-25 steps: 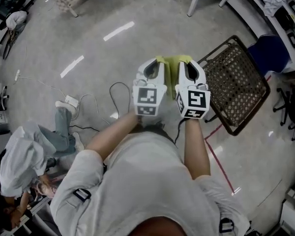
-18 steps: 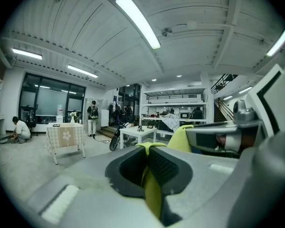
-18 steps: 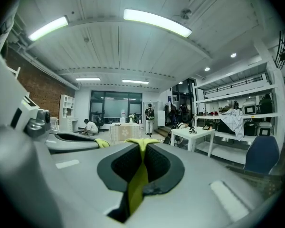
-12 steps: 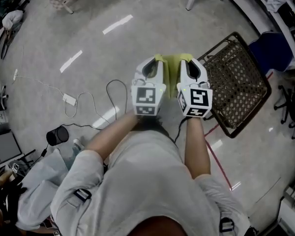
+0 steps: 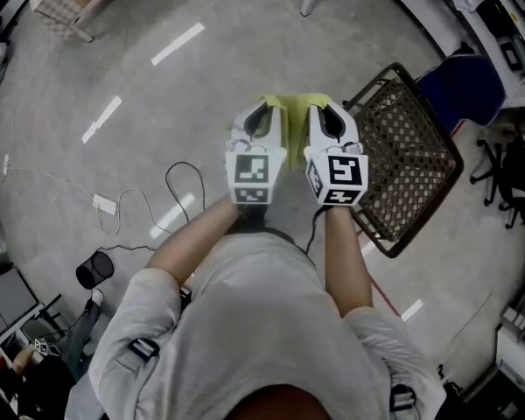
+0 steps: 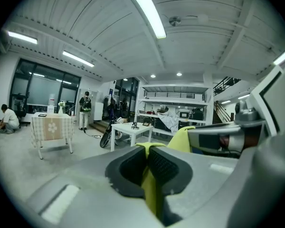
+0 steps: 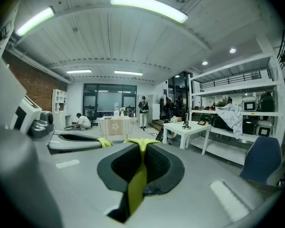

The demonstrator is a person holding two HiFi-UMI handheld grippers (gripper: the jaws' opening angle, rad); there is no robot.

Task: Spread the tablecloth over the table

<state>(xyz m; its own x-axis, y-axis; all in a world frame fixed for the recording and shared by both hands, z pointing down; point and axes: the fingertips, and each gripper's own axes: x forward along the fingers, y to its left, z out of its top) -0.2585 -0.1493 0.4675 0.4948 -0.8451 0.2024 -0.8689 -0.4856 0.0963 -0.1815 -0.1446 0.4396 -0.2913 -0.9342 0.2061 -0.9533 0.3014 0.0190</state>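
Observation:
A yellow-green tablecloth (image 5: pixel 296 110) is bunched between my two grippers, which I hold side by side in front of my chest above the floor. In the left gripper view my left gripper (image 6: pixel 147 149) is shut on a fold of the tablecloth (image 6: pixel 151 186), which runs down between the black pads (image 6: pixel 167 167). My right gripper (image 7: pixel 141 144) is likewise shut on a strip of the tablecloth (image 7: pixel 136 186). In the head view the left gripper (image 5: pixel 264 116) and right gripper (image 5: pixel 325 116) nearly touch. A small table with a checked cover (image 7: pixel 115 126) stands far ahead.
A brown mesh chair (image 5: pixel 402 156) lies tipped on the floor just right of my grippers, with a blue chair (image 5: pixel 462 90) beyond it. Cables and a power strip (image 5: pixel 105 205) trail on the floor at left. A white table (image 7: pixel 186 126) and shelves stand ahead right.
The floor has slid past under me as I walked forward; the crouching person at lower left has dropped out of the head view. Both grippers stay together, shut on the cloth.

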